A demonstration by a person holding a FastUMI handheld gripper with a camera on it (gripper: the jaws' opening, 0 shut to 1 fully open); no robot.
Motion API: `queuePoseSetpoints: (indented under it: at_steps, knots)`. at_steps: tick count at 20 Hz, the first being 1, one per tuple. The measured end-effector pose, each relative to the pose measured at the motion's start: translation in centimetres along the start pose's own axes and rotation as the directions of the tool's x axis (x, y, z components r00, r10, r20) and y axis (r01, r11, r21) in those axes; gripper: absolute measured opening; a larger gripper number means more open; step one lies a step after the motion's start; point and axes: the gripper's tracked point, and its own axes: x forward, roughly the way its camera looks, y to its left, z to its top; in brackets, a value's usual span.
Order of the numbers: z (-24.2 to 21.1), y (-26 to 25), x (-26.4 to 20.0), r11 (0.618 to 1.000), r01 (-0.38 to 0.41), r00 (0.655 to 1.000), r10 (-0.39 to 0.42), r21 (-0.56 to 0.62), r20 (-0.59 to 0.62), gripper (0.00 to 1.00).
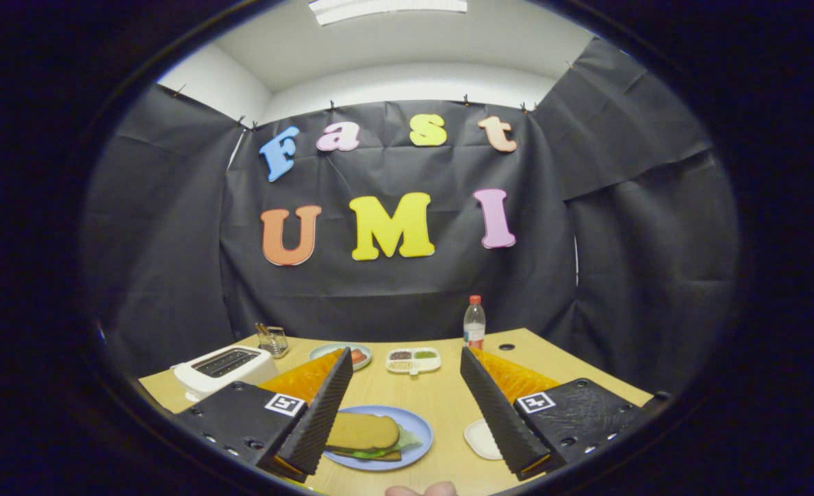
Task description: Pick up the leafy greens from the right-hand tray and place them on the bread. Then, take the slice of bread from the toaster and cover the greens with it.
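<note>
Our claw (pixel 403 406) is spread wide, its two fingers well apart and pinching nothing. Between them, nearer the left finger, we see a blue plate (pixel 417 430) on the wooden table (pixel 441 393). On the plate lies the sandwich: a top slice of bread (pixel 362 431) covers the greens (pixel 407 439), whose leafy edge peeks out on the right side, with the lower slice (pixel 386 456) showing beneath. The left finger overlaps the plate's left rim from our view; we cannot tell whether it touches it.

Just inside the right finger sits a small white tray (pixel 479 437), partly hidden by that finger. Beyond the fingertips, further along the table, we find a divided white dish (pixel 413 360) with dark and green fillings, and to its left a pale plate (pixel 331 351) holding something red. The toaster (pixel 224 368) stands beyond the left finger, with a small wire holder (pixel 273 339) behind it. A bottle (pixel 474 324) with a red cap stands beyond the right finger, near the table's far edge. A fingertip (pixel 420 490) shows at the near edge.
</note>
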Motion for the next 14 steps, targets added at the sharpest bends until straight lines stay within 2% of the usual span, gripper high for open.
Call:
queuePoseSetpoints:
  at_steps: [5,8,10,12,14]
  knots:
    - [3.8,0.9,-3.0,0.999,-0.019,0.999,0.02,-0.035,0.035,0.95]
    - [4.3,1.6,-3.9,0.999,-0.029,0.998,0.03,-0.025,0.052,0.95]
    - [4.3,2.4,-4.2,0.996,-0.056,0.997,0.059,-0.064,0.053,0.95]
    - [4.7,2.4,-4.4,0.993,-0.051,0.996,0.058,-0.105,0.062,0.95]
    - [4.7,2.6,-4.6,0.996,-0.057,0.996,0.062,-0.076,0.065,0.95]
